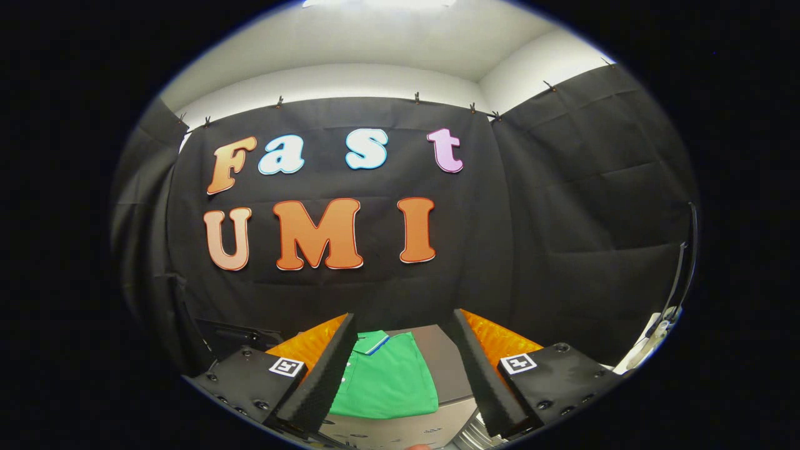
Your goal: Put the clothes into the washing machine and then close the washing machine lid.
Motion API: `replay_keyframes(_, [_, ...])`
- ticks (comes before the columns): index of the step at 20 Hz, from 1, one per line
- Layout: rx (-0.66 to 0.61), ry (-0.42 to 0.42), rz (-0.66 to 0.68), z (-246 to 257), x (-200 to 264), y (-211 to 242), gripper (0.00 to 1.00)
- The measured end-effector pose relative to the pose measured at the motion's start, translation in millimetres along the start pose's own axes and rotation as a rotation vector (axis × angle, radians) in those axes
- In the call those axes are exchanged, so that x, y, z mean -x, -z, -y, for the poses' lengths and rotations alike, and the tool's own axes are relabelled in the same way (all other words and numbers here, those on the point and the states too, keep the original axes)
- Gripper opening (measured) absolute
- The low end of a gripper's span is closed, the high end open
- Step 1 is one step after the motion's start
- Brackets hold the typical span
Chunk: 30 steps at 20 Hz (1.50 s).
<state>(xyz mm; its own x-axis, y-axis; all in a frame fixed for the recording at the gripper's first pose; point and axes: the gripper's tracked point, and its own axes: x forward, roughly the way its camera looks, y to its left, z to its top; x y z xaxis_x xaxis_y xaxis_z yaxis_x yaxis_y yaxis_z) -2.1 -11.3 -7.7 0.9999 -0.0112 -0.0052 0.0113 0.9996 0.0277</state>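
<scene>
A green polo shirt (386, 376) with a white and blue collar lies folded on a grey flat top, below and ahead of my fingers. My gripper (403, 322) is open, its two black ribbed fingers (325, 375) spread wide on either side of the shirt, well above it and not touching it. The grey surface (437, 356) under the shirt looks like the washing machine's lid. A round metallic rim (474, 431) shows low beside the right finger.
An orange surface (500, 340) lies beyond the grey top on both sides, up against the black cloth wall. A white object with a dark upright stand (662, 325) is far off to the right.
</scene>
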Motion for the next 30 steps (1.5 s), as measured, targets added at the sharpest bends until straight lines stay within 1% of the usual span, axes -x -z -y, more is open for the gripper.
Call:
replay_keyframes(4, [0.014,-0.03,-0.01,-17,-13,-4,0.99])
replay_keyframes(7, [0.027,-0.078,-0.048,-36,-41,-4,0.99])
replay_keyframes(9, [0.04,-0.118,-0.107,-52,-67,3,1.0])
replay_keyframes(11, [0.017,-0.18,-0.181,-74,-89,17,1.0])
replay_keyframes(14, [-0.022,-0.227,-0.366,-96,-116,60,1.0])
replay_keyframes(16, [-0.04,-0.221,-0.453,-99,-137,82,1.0])
replay_keyframes(19, [-0.027,-0.212,-0.589,-106,-158,122,0.99])
replay_keyframes(22, [0.032,-0.185,-0.69,-104,-165,157,0.97])
replay_keyframes(24, [0.06,-0.175,-0.743,-105,-165,172,0.97])
replay_keyframes(27, [0.084,-0.169,-0.819,-105,-167,200,0.97])
replay_keyframes(29, [0.095,-0.146,-0.872,-99,-164,220,0.97])
replay_keyframes(30, [0.085,-0.158,-0.894,-99,-160,224,0.97])
